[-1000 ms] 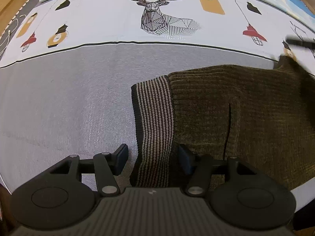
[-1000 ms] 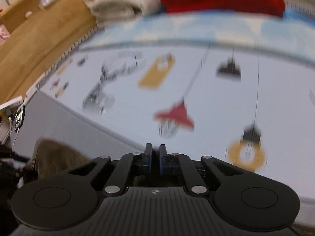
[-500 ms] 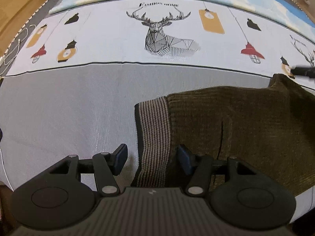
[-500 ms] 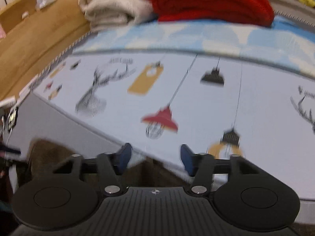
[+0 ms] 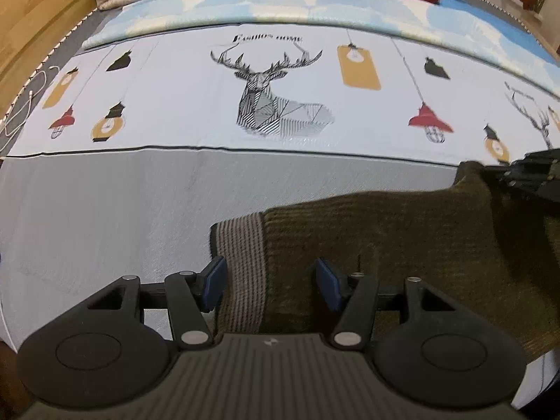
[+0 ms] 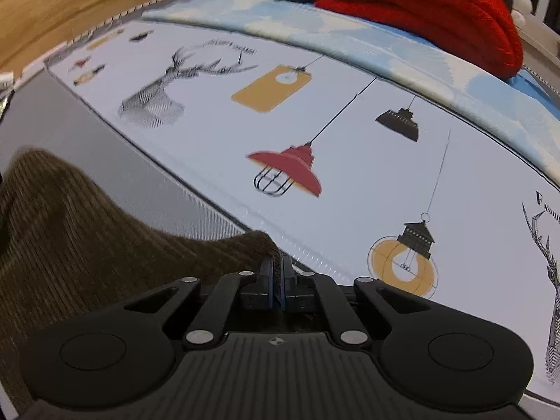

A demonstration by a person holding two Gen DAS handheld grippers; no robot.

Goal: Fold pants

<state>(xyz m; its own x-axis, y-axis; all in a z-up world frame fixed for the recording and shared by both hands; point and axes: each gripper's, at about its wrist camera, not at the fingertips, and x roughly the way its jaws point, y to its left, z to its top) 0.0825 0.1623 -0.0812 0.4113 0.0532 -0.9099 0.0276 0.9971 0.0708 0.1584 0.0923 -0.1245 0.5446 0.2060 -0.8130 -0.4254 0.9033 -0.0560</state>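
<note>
Left wrist view: the dark olive ribbed knit pants [image 5: 385, 241] lie on the grey and white printed bed sheet [image 5: 105, 210]. The left gripper [image 5: 271, 281] hovers with jaws apart over the striped waistband [image 5: 241, 262], gripping nothing.

Right wrist view: the right gripper [image 6: 277, 273] has just closed, its 2 jaws pinching a raised corner of the pants [image 6: 105, 245].

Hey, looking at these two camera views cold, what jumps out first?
The brown ribbed pants lying on the grey sheet, with the left tool open over their striped cuff. Then the right tool pinching a raised corner of them, and the red knit at the far edge.
</note>
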